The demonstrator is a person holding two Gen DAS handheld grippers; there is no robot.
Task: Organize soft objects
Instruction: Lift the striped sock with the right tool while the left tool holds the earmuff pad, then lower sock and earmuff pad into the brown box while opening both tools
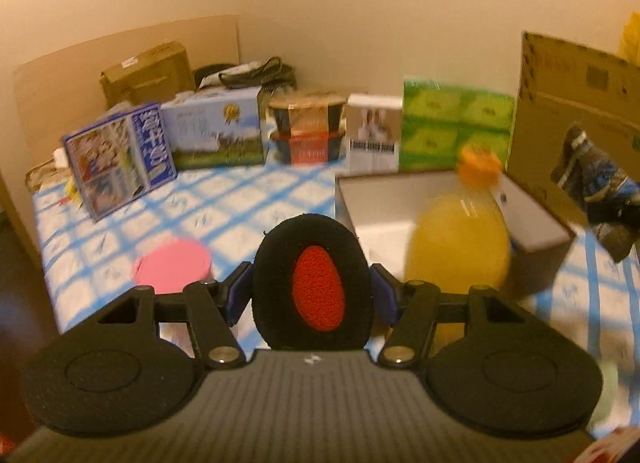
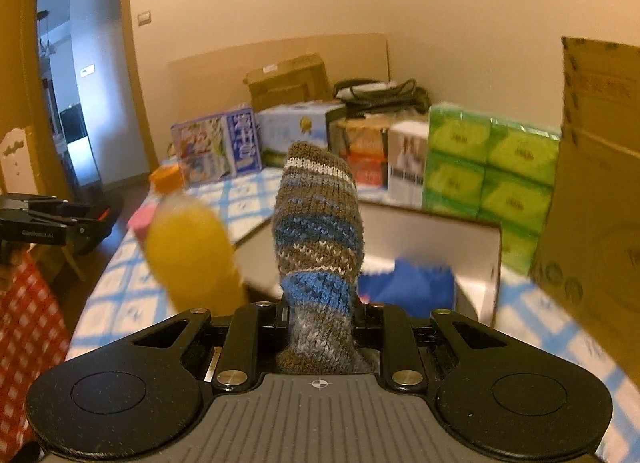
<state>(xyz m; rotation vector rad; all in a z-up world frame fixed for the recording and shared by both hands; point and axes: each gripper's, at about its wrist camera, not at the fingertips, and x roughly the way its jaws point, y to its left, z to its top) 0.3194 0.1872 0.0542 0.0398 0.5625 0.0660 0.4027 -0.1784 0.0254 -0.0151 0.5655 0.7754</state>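
The left tongs (image 1: pixel 312 283) were closed on a black oval pad with a red centre (image 1: pixel 314 283), perhaps an ear cushion, though I could not be sure of that. The blue fingertips (image 1: pixel 240 295) pressed its two sides, and it stood upright above the counter (image 1: pixel 248 191), which wore a blue and white checked cloth.

The right tongs (image 2: pixel 320 311) were drawn in narrow on a knitted sock (image 2: pixel 320 231) striped in brown, blue and grey. The sock rose upright out of the jaws, its toe uppermost. In the left wrist view the same sock (image 1: pixel 600 191) hung in the air at the right edge, above the counter.

Ahead of both tongs lay an open white box (image 1: pixel 532 219) on the counter. A blue cloth (image 2: pixel 412 287) lay inside it, blurred. Just beside the box's near left corner stood a bottle of orange drink (image 1: pixel 460 239) with an orange cap. A pink round thing (image 1: pixel 172 263) sat on the counter to the left of the black pad.

Along the back of the counter stood printed cartons (image 1: pixel 120 159), stacked dark bowls (image 1: pixel 308 131) and green tissue packs (image 1: pixel 456 127). A large cardboard box (image 1: pixel 576 103) stood at the right.
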